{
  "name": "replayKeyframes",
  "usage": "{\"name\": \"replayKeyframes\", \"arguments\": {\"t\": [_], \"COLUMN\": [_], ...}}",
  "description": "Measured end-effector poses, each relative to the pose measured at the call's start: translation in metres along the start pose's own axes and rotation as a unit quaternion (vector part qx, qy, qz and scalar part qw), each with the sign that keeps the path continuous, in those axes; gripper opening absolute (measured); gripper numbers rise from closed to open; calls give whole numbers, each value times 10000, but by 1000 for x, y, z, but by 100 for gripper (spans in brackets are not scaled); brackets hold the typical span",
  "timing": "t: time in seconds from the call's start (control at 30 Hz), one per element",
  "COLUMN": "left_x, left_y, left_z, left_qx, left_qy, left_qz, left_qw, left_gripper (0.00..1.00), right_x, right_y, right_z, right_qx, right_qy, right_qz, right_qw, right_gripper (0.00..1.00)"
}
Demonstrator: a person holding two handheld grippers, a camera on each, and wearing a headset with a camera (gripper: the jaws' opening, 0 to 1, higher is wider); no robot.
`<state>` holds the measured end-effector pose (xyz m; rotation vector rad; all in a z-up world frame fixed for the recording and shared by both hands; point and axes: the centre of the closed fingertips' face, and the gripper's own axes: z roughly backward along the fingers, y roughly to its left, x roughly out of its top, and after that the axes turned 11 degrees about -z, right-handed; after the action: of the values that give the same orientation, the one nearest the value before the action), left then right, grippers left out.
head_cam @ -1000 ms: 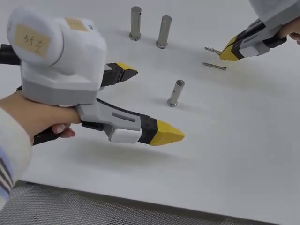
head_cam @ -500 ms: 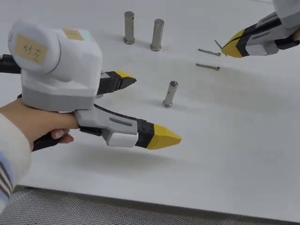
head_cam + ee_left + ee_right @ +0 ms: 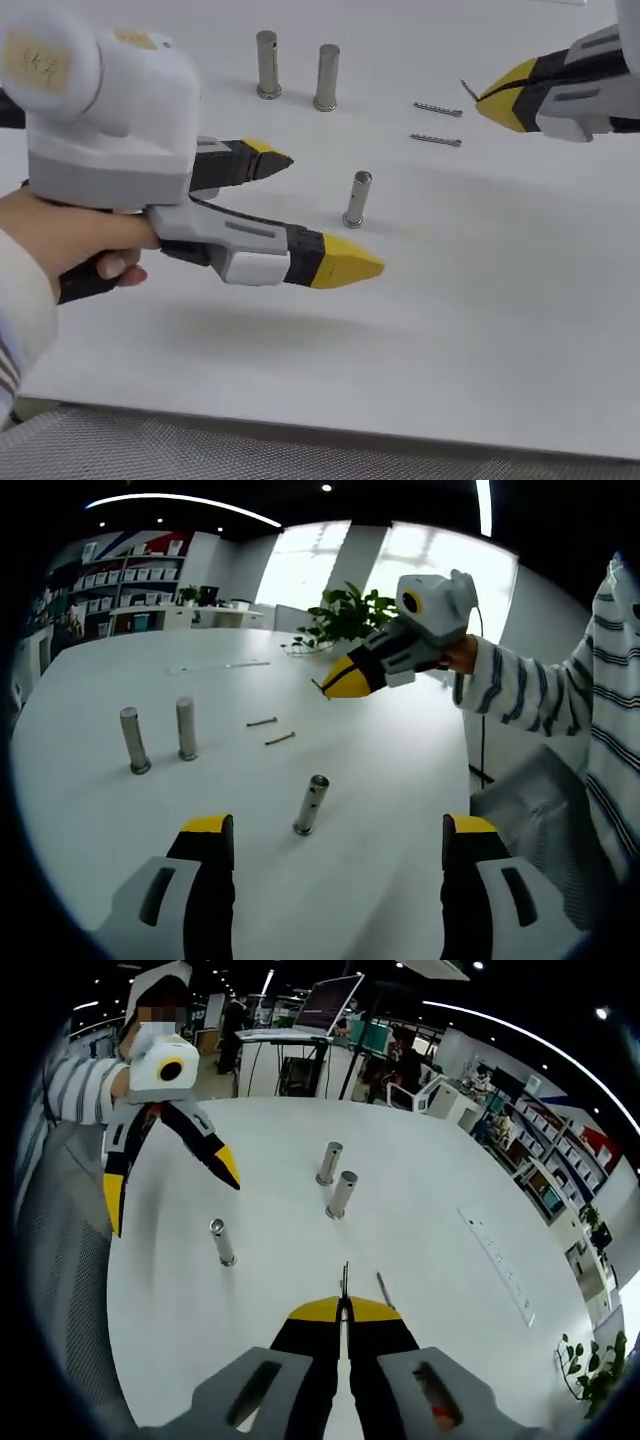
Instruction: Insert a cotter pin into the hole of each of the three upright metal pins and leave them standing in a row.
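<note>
Three upright metal pins stand on the white table: two side by side at the back (image 3: 267,64) (image 3: 326,76) and one alone nearer me (image 3: 357,198). My right gripper (image 3: 483,103) hovers above the table at the right, shut on a thin cotter pin (image 3: 468,90) that sticks out of its tips (image 3: 345,1280). Two more cotter pins (image 3: 438,109) (image 3: 435,140) lie flat just left of it. My left gripper (image 3: 328,212) is open and holds nothing; the lone pin (image 3: 312,804) stands ahead between its jaws.
The table's front edge (image 3: 300,432) runs close to me, with grey mesh below it. A long flat strip (image 3: 215,665) lies far back on the table. Bare white tabletop lies to the right of the lone pin.
My right gripper has risen off the table and moved right, carrying one cotter pin. The left gripper has stayed open in about the same place.
</note>
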<state>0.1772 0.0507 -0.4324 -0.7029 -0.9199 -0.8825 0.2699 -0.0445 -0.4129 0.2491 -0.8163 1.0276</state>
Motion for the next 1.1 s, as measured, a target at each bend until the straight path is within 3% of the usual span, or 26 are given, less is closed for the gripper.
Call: {"name": "replayKeyframes", "arguments": {"t": [0.1,0.37,0.53,0.83,1.1], "left_x": [2,21,25,29,35], "left_y": [2,1,0,-6,-14], "left_z": [0,-1,-4,-8,-11], "left_qx": [2,-37,-95,-196,-407], "left_qy": [36,-259,-237,-278,-372], "left_qz": [37,190,233,421,689], "left_qw": [10000,9995,9994,9985,9961], "left_gripper": [80,72,67,54,41], "right_x": [-2,-4,-1,-3,-1], "right_y": [6,26,37,59,83], "right_z": [8,25,31,32,28], "right_qx": [-85,-251,-385,-469,-330], "right_qy": [-96,-289,-491,-591,-628], "right_qz": [26,38,69,266,401], "right_qw": [9999,9993,9980,9968,9967], "right_gripper": [0,0,0,0,0]}}
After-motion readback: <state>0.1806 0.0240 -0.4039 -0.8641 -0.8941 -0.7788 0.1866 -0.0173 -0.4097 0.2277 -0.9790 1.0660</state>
